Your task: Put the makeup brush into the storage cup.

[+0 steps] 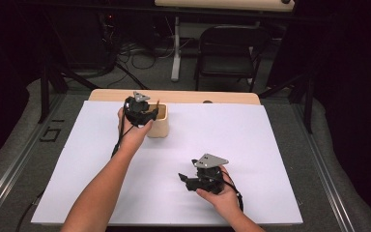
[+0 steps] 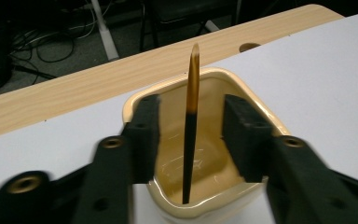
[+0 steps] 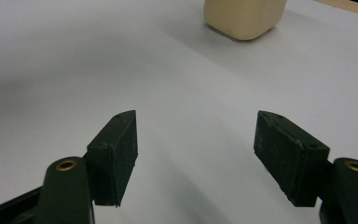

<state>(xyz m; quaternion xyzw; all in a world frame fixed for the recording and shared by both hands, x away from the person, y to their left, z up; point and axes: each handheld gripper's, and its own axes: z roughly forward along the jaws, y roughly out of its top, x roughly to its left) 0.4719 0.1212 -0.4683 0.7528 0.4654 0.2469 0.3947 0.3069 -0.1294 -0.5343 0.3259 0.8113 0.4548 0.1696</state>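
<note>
High view: left gripper (image 1: 147,115) hangs over the near-left rim of the cup (image 1: 160,126), which stands at the far side of the white sheet (image 1: 251,145), just short of the bare wooden table edge (image 1: 222,96). Right gripper (image 1: 186,180) sits low over the sheet near the person's side, well apart from the cup, and looks parked rather than working.

Left gripper view: a thin dark stick (image 2: 190,130) stands in the cup (image 2: 256,105), its foot on the cup floor near the nearest wall, its amber tip above the rim. The stick runs up through the gap between the two jaws. Neither pad (image 2: 145,135) presses on it; a clear gap shows on each side. Jaws stand about half apart, so the stick is loose and rests on the cup alone. Judgement: the stick has been delivered and the jaws spread only enough to free it without knocking it.

Right gripper view: jaws wide, nothing between them, bare sheet (image 3: 74,70) below, cup (image 3: 242,18) farther off at the top edge.

Risk, as judged: lifting the left gripper at a slant could catch the stick and tip it out. A straight rise is called for.
</note>
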